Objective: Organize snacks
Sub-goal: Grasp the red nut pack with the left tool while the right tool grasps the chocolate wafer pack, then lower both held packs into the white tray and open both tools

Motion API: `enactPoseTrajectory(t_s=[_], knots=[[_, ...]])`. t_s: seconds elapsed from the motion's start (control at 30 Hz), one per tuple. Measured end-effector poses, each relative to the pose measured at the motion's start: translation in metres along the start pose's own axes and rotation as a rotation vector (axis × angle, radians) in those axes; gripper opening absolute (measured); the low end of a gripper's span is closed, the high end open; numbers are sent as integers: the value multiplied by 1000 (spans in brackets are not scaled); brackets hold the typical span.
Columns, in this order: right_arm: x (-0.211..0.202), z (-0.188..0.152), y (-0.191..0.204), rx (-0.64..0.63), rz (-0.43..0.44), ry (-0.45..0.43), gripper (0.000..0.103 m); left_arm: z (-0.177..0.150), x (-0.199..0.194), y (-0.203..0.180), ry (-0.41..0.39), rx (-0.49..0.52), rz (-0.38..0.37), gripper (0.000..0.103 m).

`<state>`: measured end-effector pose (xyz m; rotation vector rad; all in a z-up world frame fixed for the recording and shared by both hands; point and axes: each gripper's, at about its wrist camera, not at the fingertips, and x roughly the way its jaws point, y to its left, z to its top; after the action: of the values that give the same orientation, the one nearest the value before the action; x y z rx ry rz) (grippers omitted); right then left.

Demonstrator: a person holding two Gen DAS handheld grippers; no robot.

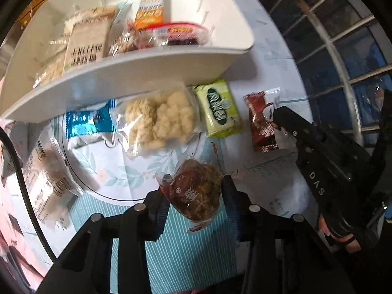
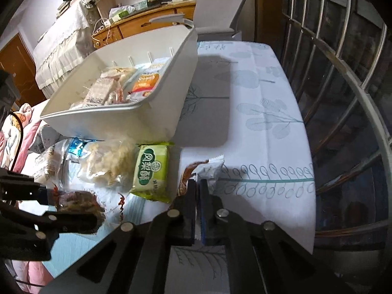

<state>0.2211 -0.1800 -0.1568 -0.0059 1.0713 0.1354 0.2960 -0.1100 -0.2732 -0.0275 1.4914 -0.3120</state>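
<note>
Behind the white bin (image 1: 152,66) wall, at about eleven o'clock in the left wrist view, we can read only part of what is stored: a pale printed packet (image 1: 85,41), an orange carton (image 1: 148,9) and a red-edged wrapper (image 1: 178,33), all blurred. A blue packet (image 1: 85,125) at nine o'clock is half covered by the bin's rim, and a clear-wrapped stack (image 1: 46,178) at eight o'clock is cut off by the lens edge.

At six o'clock we see our left gripper (image 1: 193,196) pinching a dark reddish-brown snack pouch (image 1: 196,193) between its pads, the pouch held clear of the patterned tablecloth (image 1: 269,56). Just beyond it, at twelve o'clock from the fingertips, lie a clear bag of pale puffed clusters (image 1: 159,120) and a green pastry packet (image 1: 220,110), side by side against the bin.

At three o'clock in that view our right gripper (image 1: 275,118) has its jaws pressed together on the edge of a red-brown wrapped bar (image 1: 259,122). From the right wrist view the same gripper (image 2: 198,183) hides most of that bar (image 2: 210,169); only its crimped silver end and a brown strip show above the closed fingertips.
</note>
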Motion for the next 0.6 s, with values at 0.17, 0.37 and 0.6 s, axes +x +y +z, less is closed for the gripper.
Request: enactPoseTrajectory(t_s=[0.17, 0.37, 0.6], knots=[[-20, 4, 4, -8, -2, -47, 2, 5, -23, -6, -40, 29, -20, 39], [-50, 20, 7, -41, -11, -131, 2, 16, -58, -7, -105, 74, -19, 39], [-81, 50, 7, -77, -38, -249, 2, 34, -96, 9, -213, 111, 10, 39]])
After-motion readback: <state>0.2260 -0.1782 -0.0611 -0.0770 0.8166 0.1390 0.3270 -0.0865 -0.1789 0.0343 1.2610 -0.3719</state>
